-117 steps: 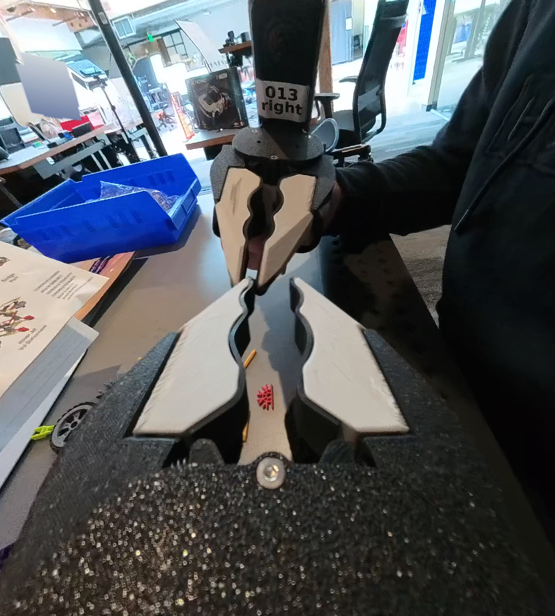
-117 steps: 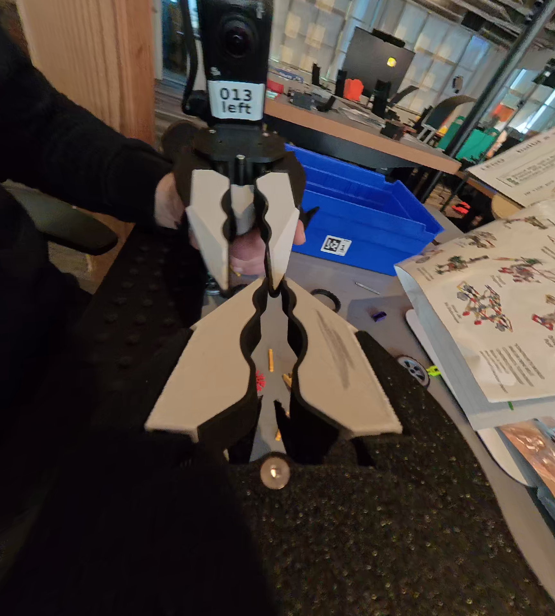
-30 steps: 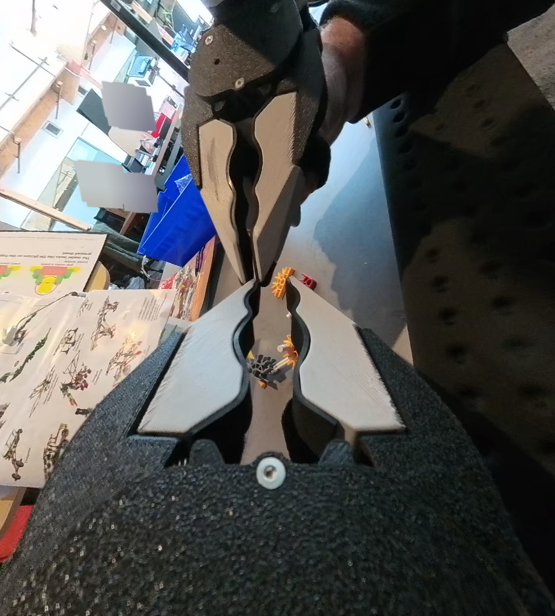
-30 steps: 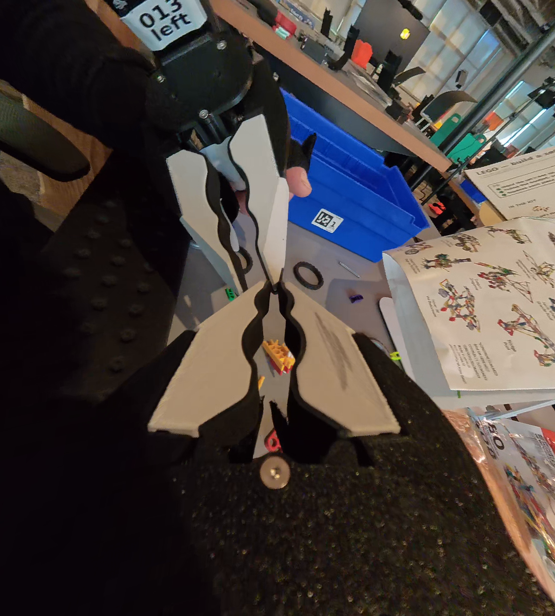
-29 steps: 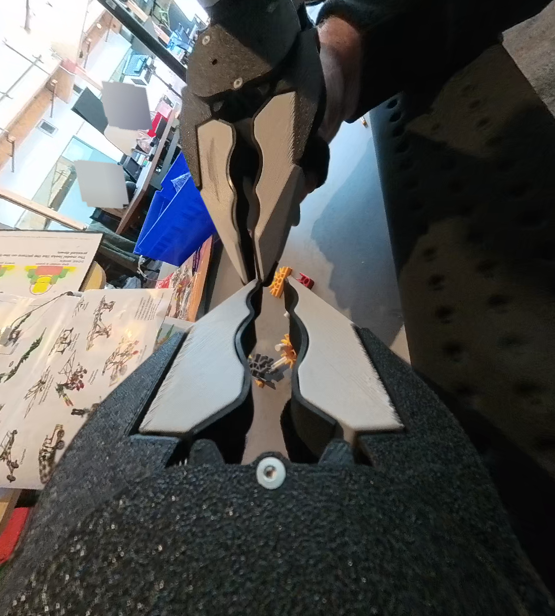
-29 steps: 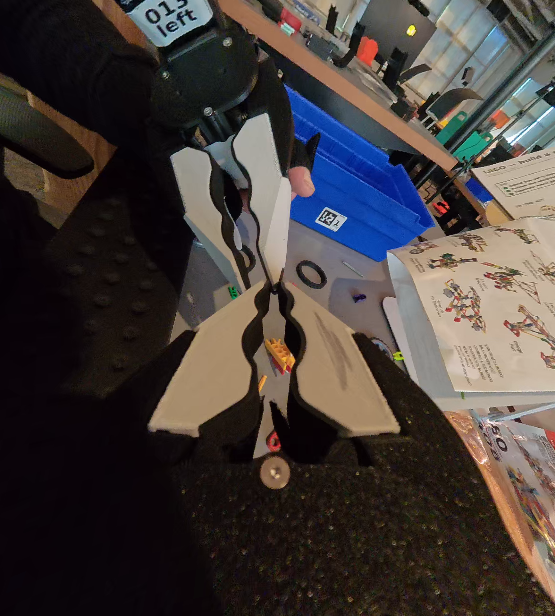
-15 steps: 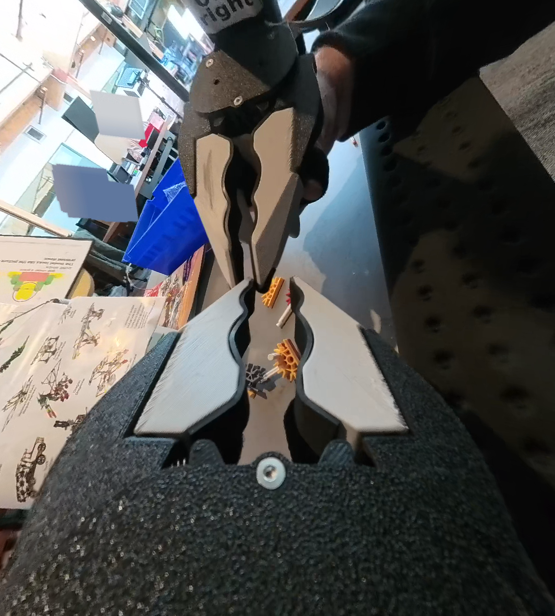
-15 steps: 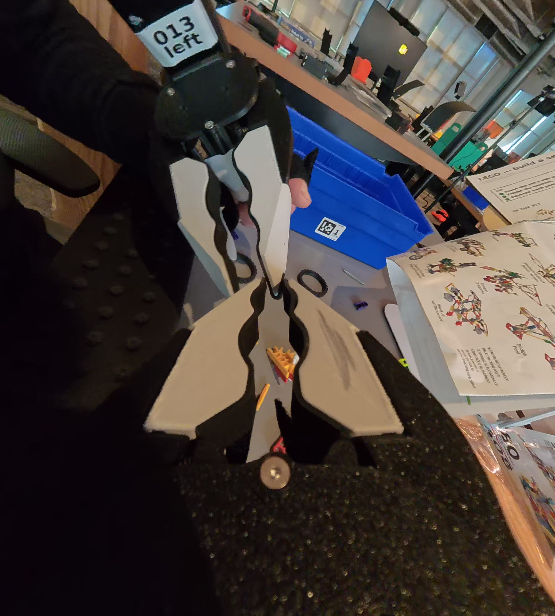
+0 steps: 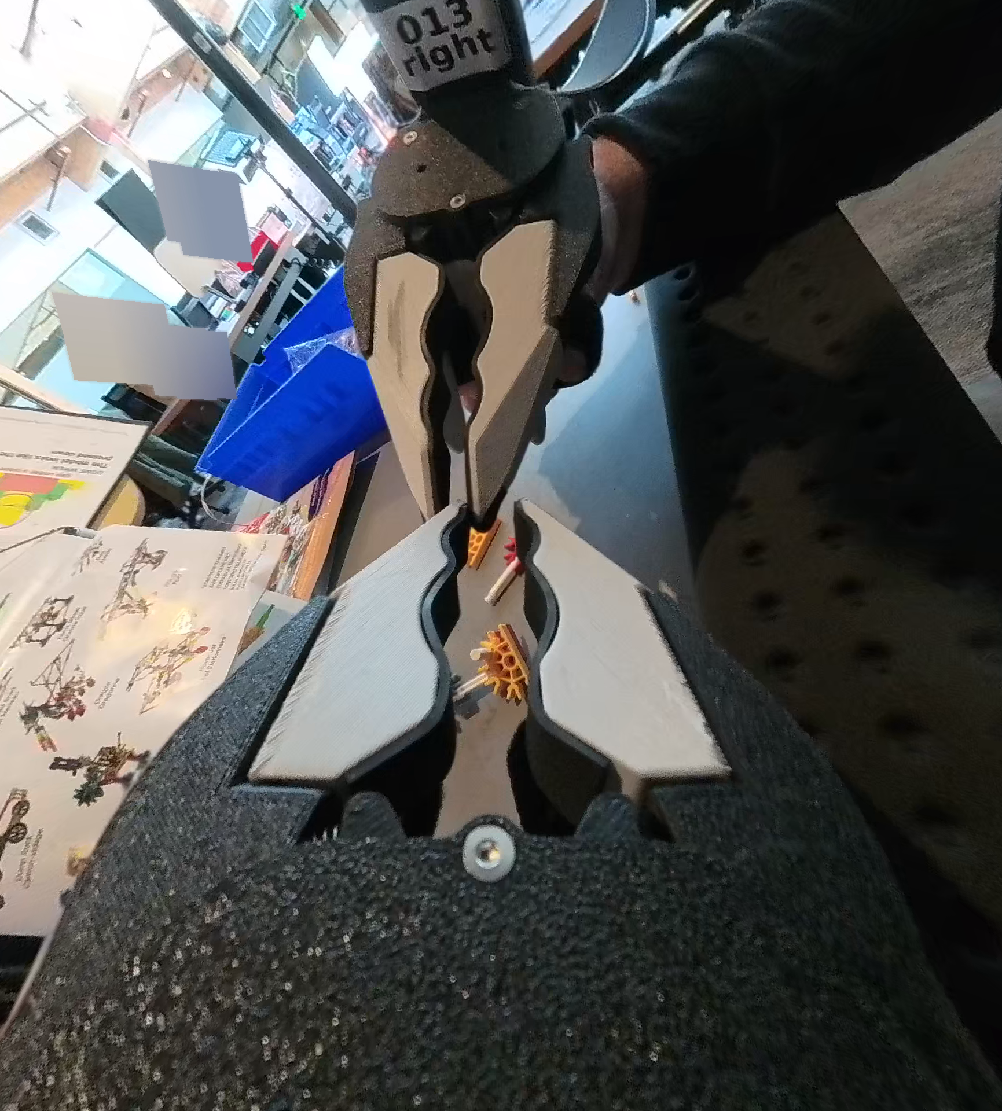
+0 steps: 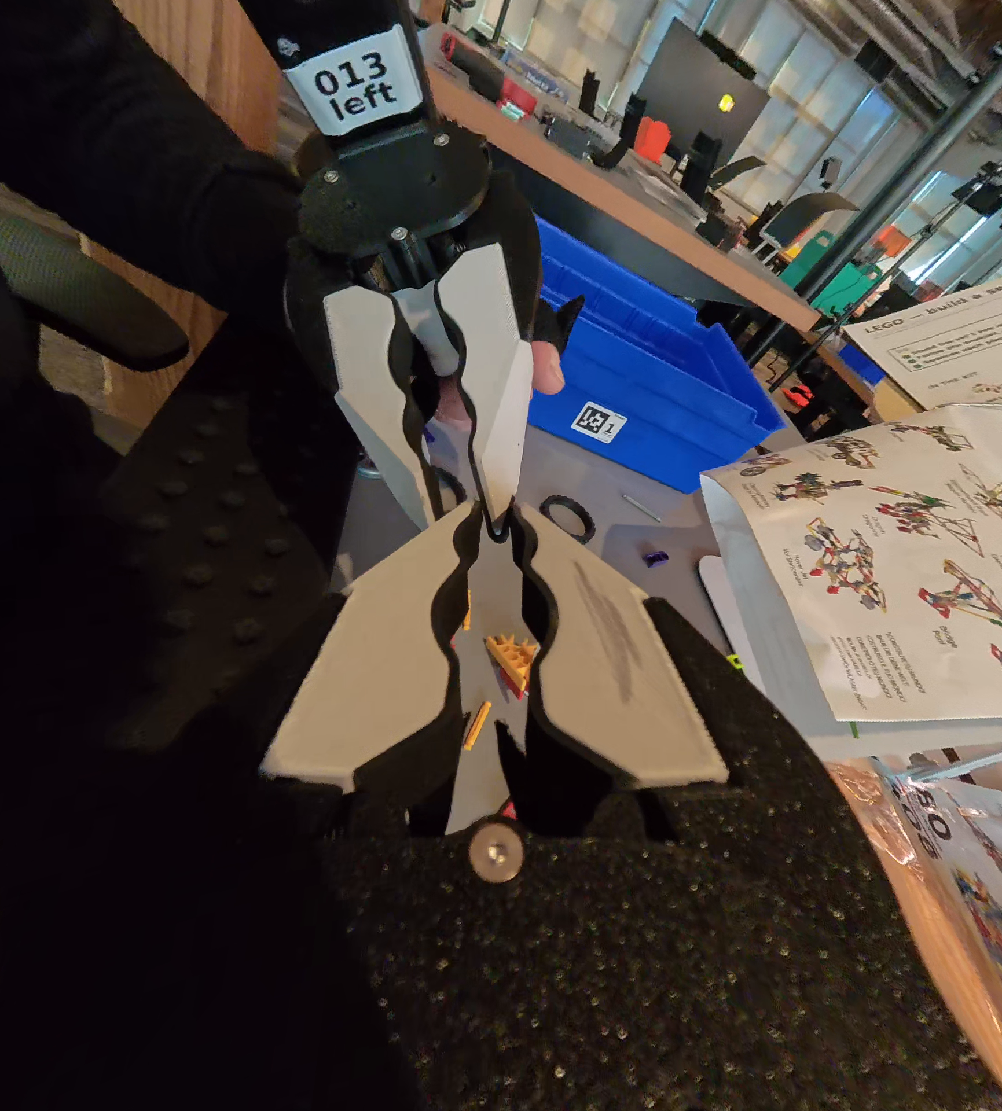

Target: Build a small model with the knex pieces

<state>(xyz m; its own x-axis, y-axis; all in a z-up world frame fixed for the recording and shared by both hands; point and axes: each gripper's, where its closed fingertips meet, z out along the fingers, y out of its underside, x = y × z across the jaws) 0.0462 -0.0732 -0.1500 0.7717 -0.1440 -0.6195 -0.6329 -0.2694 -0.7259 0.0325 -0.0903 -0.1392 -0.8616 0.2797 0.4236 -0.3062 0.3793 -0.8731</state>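
Two pairs of tongs meet nose to nose over the grey desk [image 9: 600, 457].

- Left tongs [image 9: 491, 514]: jaws apart, gripping nothing. Between their tips lies a yellow fan-shaped connector [image 9: 480, 546], with a red piece [image 9: 510, 548] and a white rod [image 9: 499, 586] just beside it. Deeper between the jaws sits a round yellow connector [image 9: 507, 661].
- Right tongs [image 10: 495, 511]: jaws narrowly apart, nothing seen clamped. One finger of the left tongs pokes between their tips. A short yellow rod [image 10: 477, 724] lies on the desk between the jaws.

Judgement: the four tips are crowded, so close work here calls for small, slow movements. The pieces are tiny and light, and a stray nudge would scatter them.

Views compared: only the left wrist view shows the round connector and the white rod. Only the right wrist view shows a black ring [image 10: 567, 517] and a purple piece [image 10: 656, 558], both right of the right tongs' tips. Both views show the blue bin [image 9: 300, 427] and the instruction sheet [image 9: 95, 631].
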